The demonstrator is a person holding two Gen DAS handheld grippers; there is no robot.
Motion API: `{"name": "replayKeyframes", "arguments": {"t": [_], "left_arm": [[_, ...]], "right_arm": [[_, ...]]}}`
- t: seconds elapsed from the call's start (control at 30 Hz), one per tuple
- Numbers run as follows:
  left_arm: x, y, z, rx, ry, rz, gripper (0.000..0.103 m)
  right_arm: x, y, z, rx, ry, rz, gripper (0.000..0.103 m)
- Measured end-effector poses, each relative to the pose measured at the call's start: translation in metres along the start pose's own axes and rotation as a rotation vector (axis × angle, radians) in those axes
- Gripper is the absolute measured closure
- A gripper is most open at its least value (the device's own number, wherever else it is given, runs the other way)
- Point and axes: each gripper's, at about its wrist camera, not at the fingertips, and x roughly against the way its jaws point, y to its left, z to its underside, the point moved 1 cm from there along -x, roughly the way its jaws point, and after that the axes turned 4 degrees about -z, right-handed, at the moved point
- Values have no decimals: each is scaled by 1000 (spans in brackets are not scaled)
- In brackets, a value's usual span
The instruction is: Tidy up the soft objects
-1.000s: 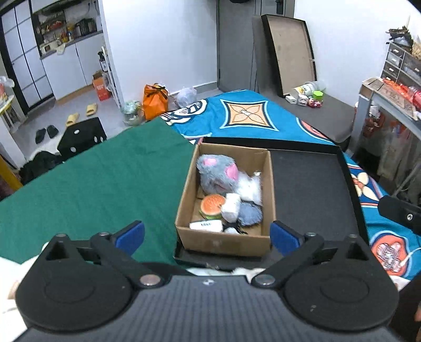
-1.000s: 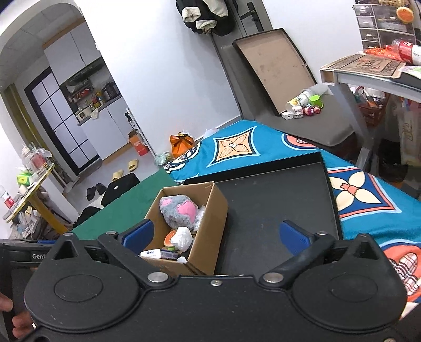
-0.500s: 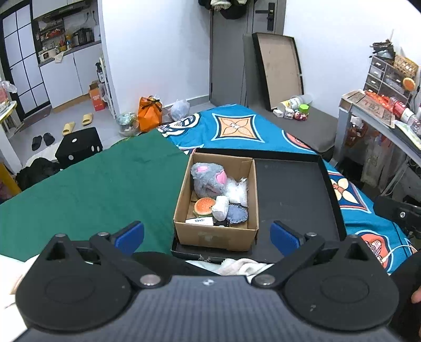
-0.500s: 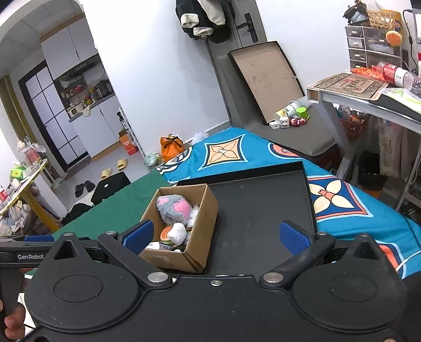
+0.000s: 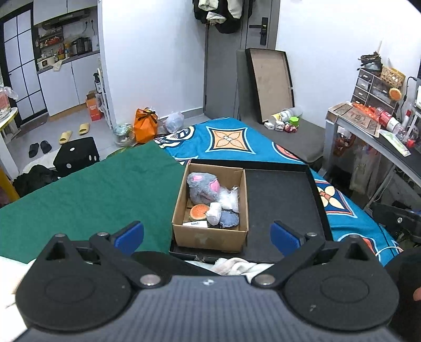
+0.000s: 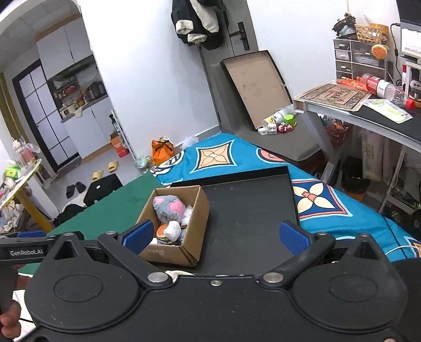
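Looks all but finished: soft toys (image 5: pixel 204 187) already piled inside the cardboard box (image 5: pixel 210 235), itself at the left end of the black tray (image 5: pixel 282 200) on the bed, nothing soft loose beside that box, and both the left hand-held gripper (image 5: pixel 208 234) and right hand-held gripper (image 6: pixel 214 234) held back from it, spread wide and empty.

An orange bag (image 5: pixel 145 124) sits on the floor beside a clear plastic bag (image 5: pixel 174 121). Yellow slippers (image 5: pixel 74 132) and black slippers (image 5: pixel 39 148) lie near the kitchen cabinets (image 5: pixel 61 88). Jackets (image 6: pixel 197 22) hang on the grey door (image 5: pixel 223 79).
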Motion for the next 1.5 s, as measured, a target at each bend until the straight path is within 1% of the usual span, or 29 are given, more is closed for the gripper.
{"name": "replayKeyframes", "arguments": {"t": [0.1, 0.2, 0.33, 0.5, 0.73, 1.03, 1.2, 1.5], "left_arm": [[7, 2, 2, -7, -10, -2, 1], [14, 5, 4, 7, -18, 2, 1], [24, 9, 7, 16, -32, -2, 1], [33, 12, 11, 18, -41, -11, 1], [44, 16, 15, 39, -61, -2, 1], [59, 20, 21, 36, -92, 9, 1], [64, 21, 22, 39, -95, 15, 1], [68, 15, 22, 10, -99, 17, 1]], "right_arm": [[8, 2, 2, 5, -4, 1, 0], [13, 4, 2, 12, -1, 10, 0], [21, 8, 4, 12, -6, -2, 0], [30, 14, 6, 35, -15, -5, 0], [42, 23, 9, 63, -32, 2, 0], [48, 25, 11, 63, -38, -8, 0], [50, 23, 10, 56, -38, -19, 0], [54, 21, 13, 44, -38, -15, 0]]}}
